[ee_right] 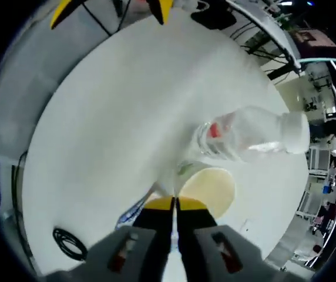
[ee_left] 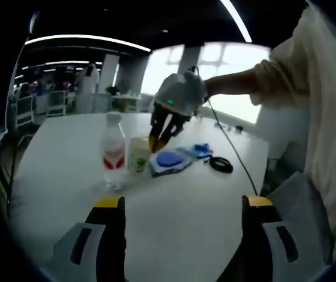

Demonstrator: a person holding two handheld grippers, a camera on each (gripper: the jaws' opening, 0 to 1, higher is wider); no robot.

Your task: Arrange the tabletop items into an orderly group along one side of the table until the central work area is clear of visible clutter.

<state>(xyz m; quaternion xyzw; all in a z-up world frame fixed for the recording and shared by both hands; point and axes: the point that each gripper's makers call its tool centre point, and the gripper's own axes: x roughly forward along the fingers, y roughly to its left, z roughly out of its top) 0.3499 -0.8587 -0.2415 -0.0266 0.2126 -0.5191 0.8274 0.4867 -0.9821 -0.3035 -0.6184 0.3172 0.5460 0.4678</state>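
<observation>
1. While the left gripper hovered low over the white table, its two yellow-tipped jaws stood wide apart with nothing between them.
2. Across the table, the right gripper reached down from a person's hand in a white cover, its yellow tips at the rim of the cup.
3. In the right gripper view, the right gripper had its jaws pressed together, tips just beside the cup; whether they pinched the rim could not be told.
4. A clear water bottle with a red label stood upright just beside the cup, on its left in the left gripper view.
5. A blue-and-white packet lay flat on the cup's other side, touching or nearly touching it.
6. A blue crumpled item lay just beyond the packet.
7. A coiled black cable lay near the packet, toward the table edge.
</observation>
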